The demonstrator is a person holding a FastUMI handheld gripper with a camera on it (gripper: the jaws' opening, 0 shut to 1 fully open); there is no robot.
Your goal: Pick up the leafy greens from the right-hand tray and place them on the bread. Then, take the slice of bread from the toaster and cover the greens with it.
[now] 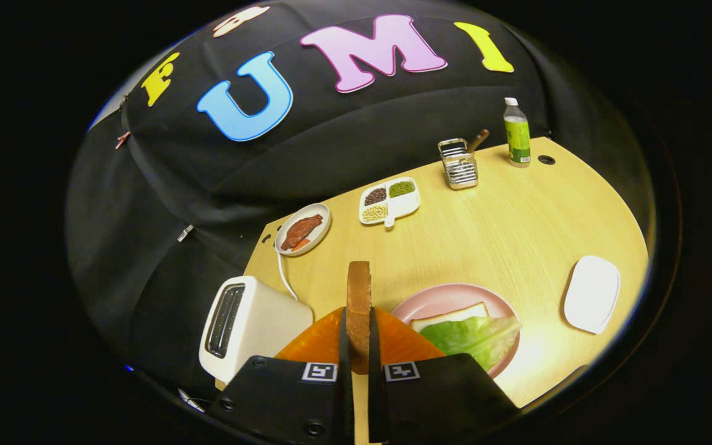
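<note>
Clamped edge-on in the tool (356, 337), the slice of bread (359, 303) stands upright above the surface, between the toaster (251, 324) and the pink plate (449, 298). Greens (476, 339) already lie on the lower bread (449, 316); a tilted release could push them off.

On our wooden tabletop (486, 228) we see a toaster (248, 327) at the left edge, a pink plate (439, 300) at the near edge, a white tray (591, 293) at the right edge, and a bottle (517, 133) at the far corner

The gripper (358, 346) sits at the bottom centre of the frame, its two black fingers (343, 346) pointing up and forward. They are drawn nearly together, both pressing the flat faces of an upright bread slice (359, 303) standing edge-on between them.
</note>
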